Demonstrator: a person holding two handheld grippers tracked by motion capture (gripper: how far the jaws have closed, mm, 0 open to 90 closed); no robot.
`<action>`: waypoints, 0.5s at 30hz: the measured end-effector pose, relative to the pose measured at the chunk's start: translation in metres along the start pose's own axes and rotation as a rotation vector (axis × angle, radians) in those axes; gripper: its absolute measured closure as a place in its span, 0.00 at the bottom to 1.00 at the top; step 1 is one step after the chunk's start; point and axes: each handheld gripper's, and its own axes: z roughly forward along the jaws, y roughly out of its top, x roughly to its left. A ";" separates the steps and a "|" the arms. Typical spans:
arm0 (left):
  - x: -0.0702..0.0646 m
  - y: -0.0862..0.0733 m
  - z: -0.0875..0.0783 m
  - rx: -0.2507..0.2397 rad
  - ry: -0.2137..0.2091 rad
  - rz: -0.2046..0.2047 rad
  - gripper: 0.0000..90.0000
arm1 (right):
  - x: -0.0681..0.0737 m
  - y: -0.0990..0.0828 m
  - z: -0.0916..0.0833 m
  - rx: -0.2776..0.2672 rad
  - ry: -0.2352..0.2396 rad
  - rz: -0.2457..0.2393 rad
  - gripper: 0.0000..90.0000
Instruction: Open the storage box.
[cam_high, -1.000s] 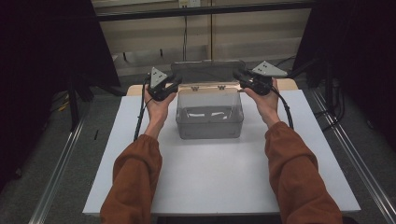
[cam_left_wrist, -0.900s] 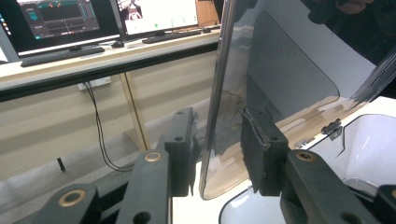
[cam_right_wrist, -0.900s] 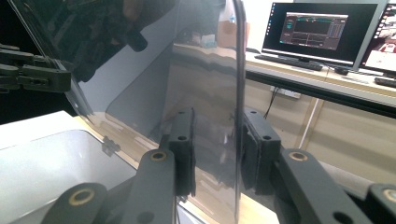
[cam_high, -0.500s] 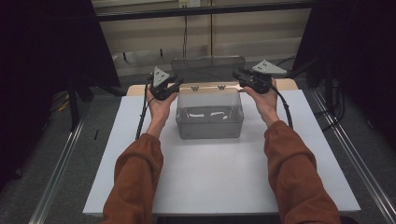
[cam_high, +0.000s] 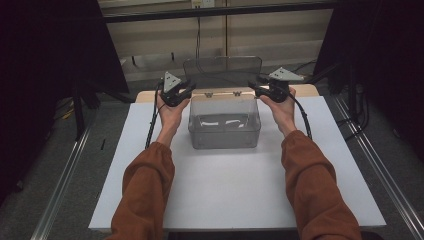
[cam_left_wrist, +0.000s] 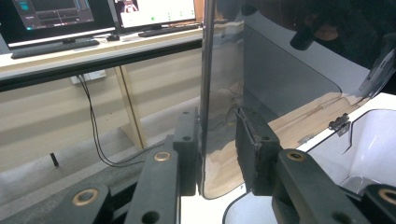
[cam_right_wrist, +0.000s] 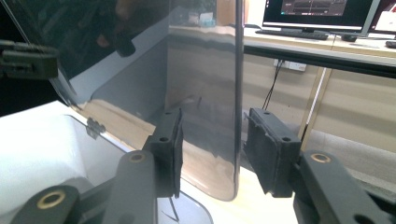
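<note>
Since the earlier frame the lid (cam_high: 222, 70) stands upright, long axis across the tabletop (cam_high: 235, 200). We see our left gripper (cam_left_wrist: 217, 154) closing, pinching its edge, and our right gripper (cam_right_wrist: 212, 154) opening, spread around it.

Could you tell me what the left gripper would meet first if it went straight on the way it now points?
Its jaws already straddle the raised clear lid of the box, so the left gripper would just slide further along it. Beyond that, probably the pale cabinet front under the desk; depth is unclear.
</note>
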 end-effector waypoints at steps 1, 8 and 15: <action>0.001 -0.001 0.001 0.006 0.001 0.007 0.80 | -0.001 -0.002 0.002 0.021 0.010 -0.004 0.63; 0.004 -0.001 0.003 0.020 -0.009 -0.006 0.80 | -0.005 -0.008 0.005 0.038 0.009 0.015 0.67; 0.007 -0.001 0.007 0.036 -0.018 -0.023 0.80 | -0.007 -0.012 0.009 0.039 0.024 0.023 0.74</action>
